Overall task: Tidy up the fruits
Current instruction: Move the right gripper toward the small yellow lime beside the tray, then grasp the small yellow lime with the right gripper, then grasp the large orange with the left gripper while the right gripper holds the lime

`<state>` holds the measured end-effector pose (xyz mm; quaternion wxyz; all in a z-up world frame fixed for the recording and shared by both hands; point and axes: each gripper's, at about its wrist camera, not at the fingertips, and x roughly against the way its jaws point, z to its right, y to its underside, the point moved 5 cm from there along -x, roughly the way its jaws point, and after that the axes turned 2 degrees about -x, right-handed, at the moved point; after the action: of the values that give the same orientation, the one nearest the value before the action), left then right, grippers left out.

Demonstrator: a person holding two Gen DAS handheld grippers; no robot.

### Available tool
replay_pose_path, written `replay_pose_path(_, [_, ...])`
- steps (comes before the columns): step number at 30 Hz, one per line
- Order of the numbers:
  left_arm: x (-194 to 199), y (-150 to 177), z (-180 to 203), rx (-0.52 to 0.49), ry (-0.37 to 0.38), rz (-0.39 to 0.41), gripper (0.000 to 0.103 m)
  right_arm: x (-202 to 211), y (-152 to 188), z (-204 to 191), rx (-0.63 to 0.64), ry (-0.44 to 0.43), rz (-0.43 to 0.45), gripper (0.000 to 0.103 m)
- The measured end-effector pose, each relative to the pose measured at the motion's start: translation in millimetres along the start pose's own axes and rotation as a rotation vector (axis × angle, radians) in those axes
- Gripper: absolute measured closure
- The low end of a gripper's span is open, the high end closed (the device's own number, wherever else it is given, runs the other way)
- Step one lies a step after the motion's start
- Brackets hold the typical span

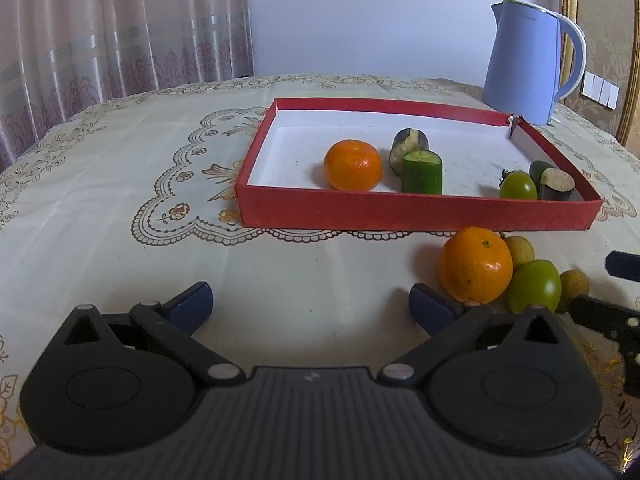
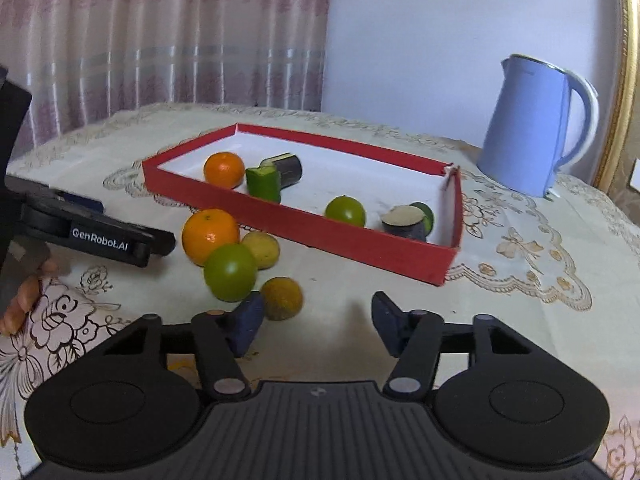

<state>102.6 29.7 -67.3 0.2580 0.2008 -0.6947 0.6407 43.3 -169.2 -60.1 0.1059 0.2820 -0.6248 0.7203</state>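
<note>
The left claw (image 1: pixel 311 306) is held wide open over bare worktop (image 1: pixel 100 208). The right claw (image 2: pixel 318 322) is seen open and empty only from its own camera, beside a brownish fruit (image 2: pixel 282 297); a person's fingers (image 2: pixel 24 292) appear there too. One mandarin (image 1: pixel 475 265) lies outside the red tray (image 1: pixel 400 213).

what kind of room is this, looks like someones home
Most likely a home dining or living room: a table under a floral tablecloth, patterned curtains behind it, and a blue electric kettle standing beside a red tray of fruit.
</note>
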Motion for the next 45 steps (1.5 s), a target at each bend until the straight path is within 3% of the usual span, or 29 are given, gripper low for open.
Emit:
replay_pose_path(11, [-0.2, 0.1, -0.1, 0.000, 0.000, 0.000, 0.000, -13.2, -1.6, -10.7, 0.021, -0.058, -0.024, 0.078])
replay_pose_path(17, [-0.2, 0.0, -0.2, 0.001, 0.001, 0.000, 0.000, -12.7, -2.7, 1.3, -0.032, 0.011, -0.008, 0.078])
replay_pose_path(22, [1.2, -0.3, 0.3, 0.004, 0.015, 0.011, 0.000, -19.2, -1.9, 36.0, -0.144, 0.164, -0.037, 0.078])
replay_pose_path(33, [32.2, -7.6, 27.8, -0.064, 0.089, 0.169, 0.000, -19.0, -0.4, 40.8, -0.131, 0.185, -0.038, 0.078])
replay_pose_path(45, [10.3, -16.7, 48.3, -0.038, 0.133, 0.085, 0.000, -19.1, -0.6, 44.1, -0.162, 0.163, -0.039, 0.078])
